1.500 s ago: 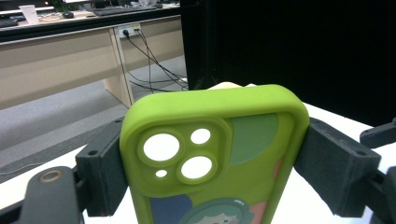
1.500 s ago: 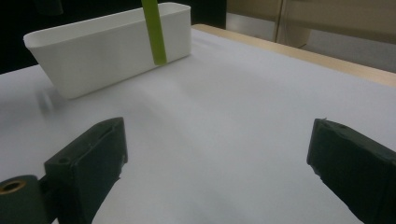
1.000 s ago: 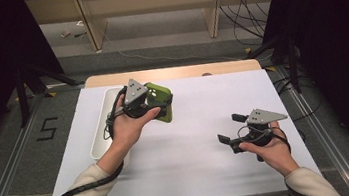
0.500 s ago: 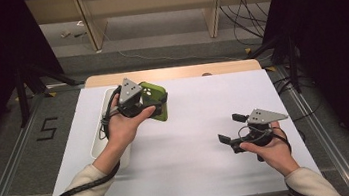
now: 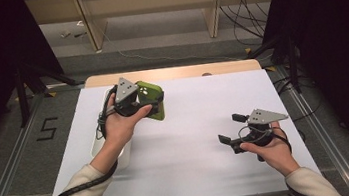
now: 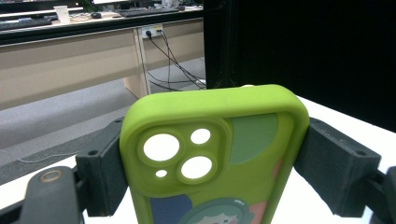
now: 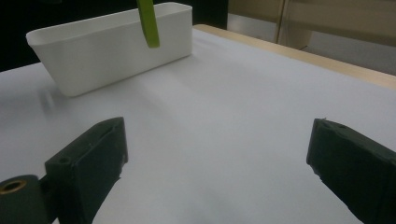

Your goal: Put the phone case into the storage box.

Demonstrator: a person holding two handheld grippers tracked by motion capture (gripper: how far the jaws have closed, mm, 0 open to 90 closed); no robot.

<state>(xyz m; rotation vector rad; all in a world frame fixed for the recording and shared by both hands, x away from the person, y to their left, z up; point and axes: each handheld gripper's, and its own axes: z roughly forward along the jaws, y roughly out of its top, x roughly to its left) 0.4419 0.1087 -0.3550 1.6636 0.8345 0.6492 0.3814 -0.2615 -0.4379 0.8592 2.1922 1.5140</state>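
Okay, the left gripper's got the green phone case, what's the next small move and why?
Probably carry the phone case sideways over the white bin and lower it in. The left gripper clamps it in the air just beside the bin, while the right gripper waits open.

light: dim room, black surrounds, white table (image 5: 191, 126) brightest | shadows: soft, faint under hands | glare: mild on table in right gripper view | focus: phone case (image 6: 210, 154) sharp up close, background soft; right gripper view's jaws slightly blurred
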